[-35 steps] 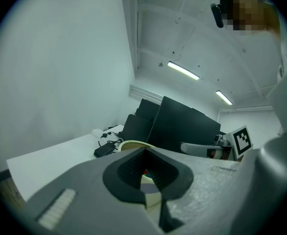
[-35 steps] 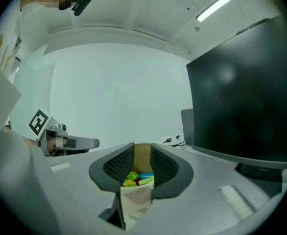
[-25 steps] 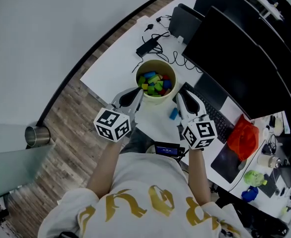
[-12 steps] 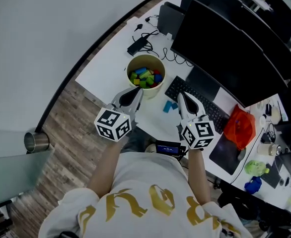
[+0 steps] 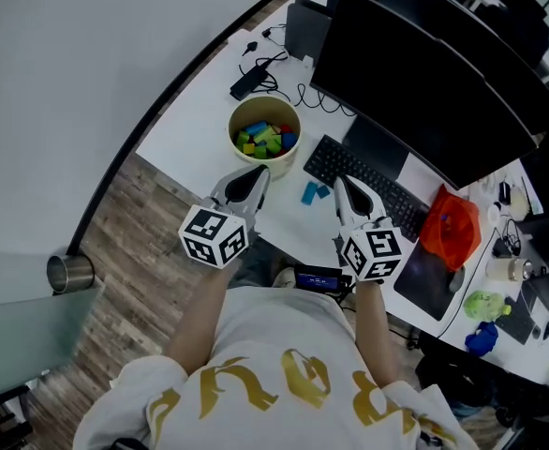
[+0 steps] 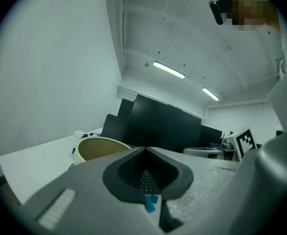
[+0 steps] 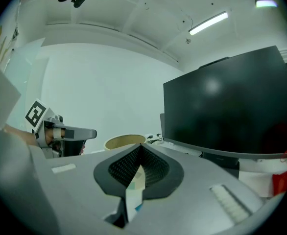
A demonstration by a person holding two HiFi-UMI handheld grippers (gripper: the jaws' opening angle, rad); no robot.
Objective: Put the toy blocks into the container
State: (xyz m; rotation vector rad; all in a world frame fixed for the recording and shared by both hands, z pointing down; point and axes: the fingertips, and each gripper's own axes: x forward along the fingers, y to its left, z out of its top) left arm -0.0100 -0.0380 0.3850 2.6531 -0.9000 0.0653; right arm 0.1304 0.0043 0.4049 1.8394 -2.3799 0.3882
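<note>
A cream round container [image 5: 234, 129] stands on the white desk, with several coloured toy blocks [image 5: 265, 140] inside it. Two blue blocks [image 5: 314, 192] lie on the desk between the container and the keyboard. My left gripper [image 5: 260, 170] hovers just short of the container's near side, jaws shut and holding nothing. My right gripper [image 5: 339, 182] is shut too, beside the blue blocks and apart from them. In the left gripper view the closed jaws [image 6: 144, 153] hide most of the container [image 6: 102, 148]; a blue block [image 6: 150, 202] shows under them. The right gripper view has the container [image 7: 125, 141] beyond its closed jaws [image 7: 141, 148].
A black keyboard [image 5: 368, 181] and dark monitors [image 5: 424, 73] fill the desk's right side. A red bag [image 5: 448, 232] lies further right. Cables and a power adapter [image 5: 251, 78] sit behind the container. A metal cylinder [image 5: 71, 273] stands on the wooden floor at left.
Both grippers have drawn back from the container toward the desk's near edge. The container and blue blocks now lie farther ahead of the jaws.
</note>
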